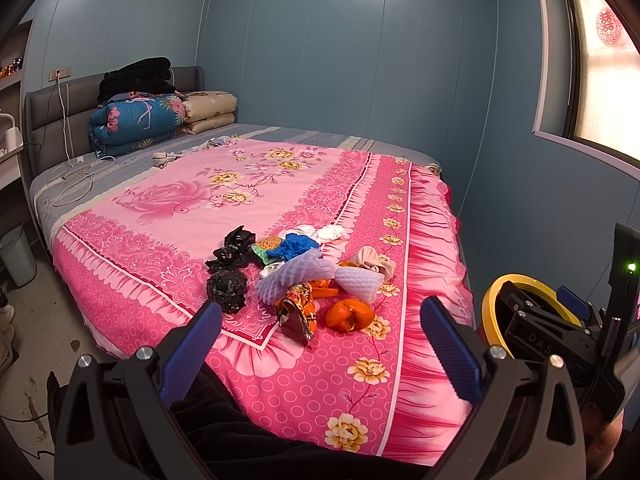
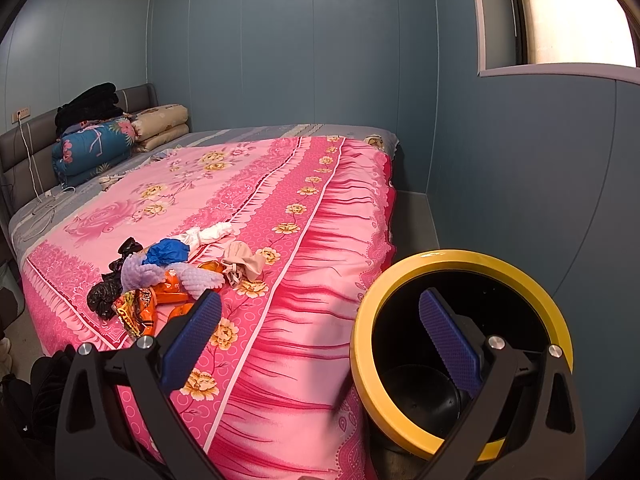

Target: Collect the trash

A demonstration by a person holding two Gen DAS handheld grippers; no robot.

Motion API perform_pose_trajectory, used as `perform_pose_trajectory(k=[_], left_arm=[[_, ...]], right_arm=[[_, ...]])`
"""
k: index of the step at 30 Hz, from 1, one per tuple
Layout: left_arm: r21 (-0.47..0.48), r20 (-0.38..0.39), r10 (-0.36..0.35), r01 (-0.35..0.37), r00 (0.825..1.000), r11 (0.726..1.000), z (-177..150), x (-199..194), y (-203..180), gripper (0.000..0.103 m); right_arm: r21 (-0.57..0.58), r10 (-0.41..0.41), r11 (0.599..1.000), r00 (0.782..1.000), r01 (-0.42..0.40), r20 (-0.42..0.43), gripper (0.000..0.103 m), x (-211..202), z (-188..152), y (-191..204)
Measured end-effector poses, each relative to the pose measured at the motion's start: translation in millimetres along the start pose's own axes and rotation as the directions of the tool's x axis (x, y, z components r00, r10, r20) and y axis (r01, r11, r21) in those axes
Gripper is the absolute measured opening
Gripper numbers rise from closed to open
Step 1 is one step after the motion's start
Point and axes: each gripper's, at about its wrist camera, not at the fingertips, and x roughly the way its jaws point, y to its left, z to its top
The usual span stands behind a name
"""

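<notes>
Left gripper (image 1: 320,332): we held its fingers wide, empty, above the bed's near edge.
Right gripper (image 2: 320,332): fingers wide, empty, over the yellow-rimmed bin (image 2: 558,322).
Trash pile (image 1: 296,276): we saw it near the bed's (image 1: 168,216) near right corner.

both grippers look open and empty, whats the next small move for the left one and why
Probably ease the left gripper forward and down onto the orange peel, the nearest piece of the trash pile on the pink bedspread. Its jaws are open and empty, and the yellow-rimmed bin stands beside the bed.
</notes>
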Motion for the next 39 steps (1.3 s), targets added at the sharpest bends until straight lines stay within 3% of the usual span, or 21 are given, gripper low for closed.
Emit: perform_pose_trajectory(k=[32,36,39], left_arm=[[0.002,0.003,0.011,-0.011,1.000,1.000,-2,-1,1,0.096],[-0.001,-0.001,-0.002,0.002,1.000,1.000,-3,0,2,0.096],[-0.019,-0.009,0.002,-0.002,1.000,1.000,-2,4,8,0.096]], right_arm=[[0.003,-0.013,1.000,1.000,0.013,0.000,0.095,3,-1,1],[-0.065,-0.029,0.997,0.999,0.031,0.035,0.095,7,4,8],[-0.100,0.016,0.995,0.999,-0.012,0.045,0.095,11,10,15]])
